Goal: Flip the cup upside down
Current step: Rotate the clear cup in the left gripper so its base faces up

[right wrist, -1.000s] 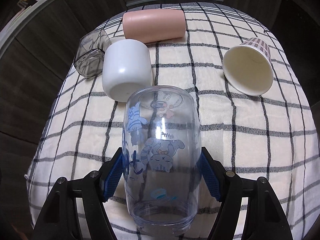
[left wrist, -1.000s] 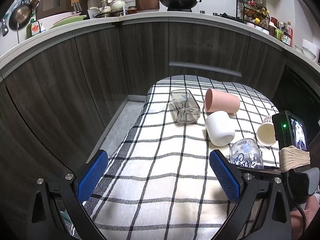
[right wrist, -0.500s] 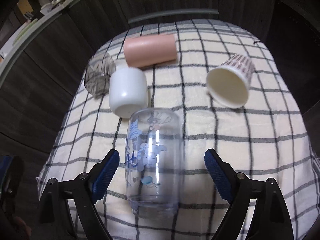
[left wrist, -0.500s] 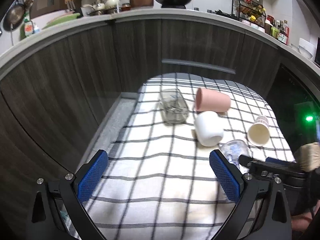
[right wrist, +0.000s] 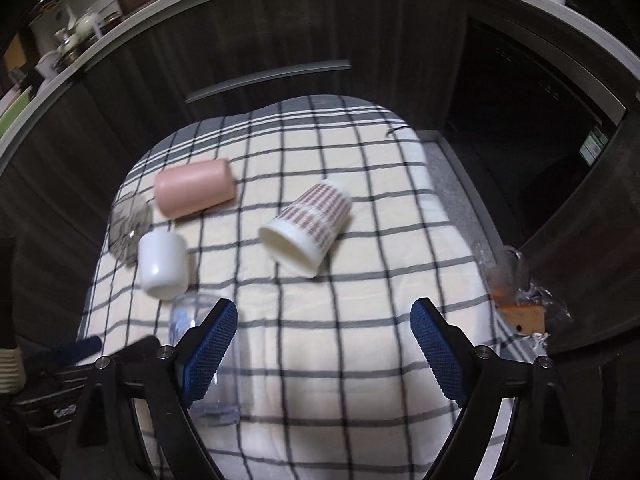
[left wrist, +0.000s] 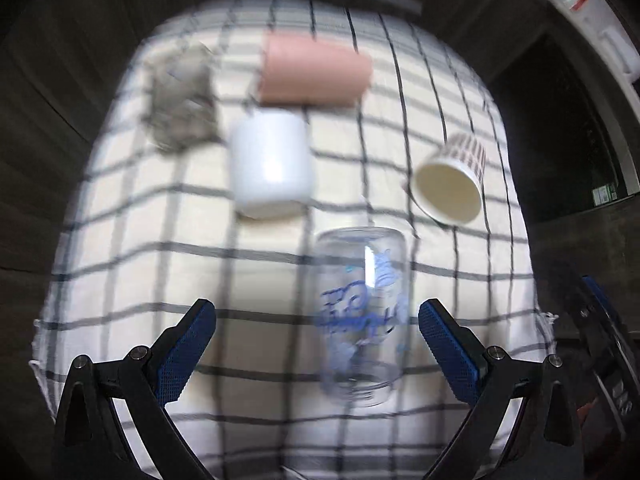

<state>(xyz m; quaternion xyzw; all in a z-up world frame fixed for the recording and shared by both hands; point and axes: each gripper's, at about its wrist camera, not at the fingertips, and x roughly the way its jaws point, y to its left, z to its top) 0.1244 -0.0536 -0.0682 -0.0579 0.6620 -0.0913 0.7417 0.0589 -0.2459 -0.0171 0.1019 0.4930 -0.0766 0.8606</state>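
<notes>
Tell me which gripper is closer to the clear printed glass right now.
Left. The clear printed glass stands between the left gripper fingers, untouched. The right gripper sits beside it, open, the glass past its left finger.

A: Tell me the colours you have in front of you.

B: Your cloth (left wrist: 132, 216) is cream, crossed by a dark grey check. On it you have a salmon-pink cup (left wrist: 314, 74), a plain glossy white cup (left wrist: 270, 166), and a smoky grey see-through cup (left wrist: 180, 106).

A: And the paper cup?

B: Your paper cup (right wrist: 308, 224) is cream inside, with brownish-red stripes outside and a white band at the rim.

A: The glass?

B: Your clear glass (left wrist: 362, 312) carries blue cartoon printing.

A: My tools?

B: Your left gripper (left wrist: 316, 348) and right gripper (right wrist: 324, 344) are black with blue textured pads (right wrist: 210, 346).
</notes>
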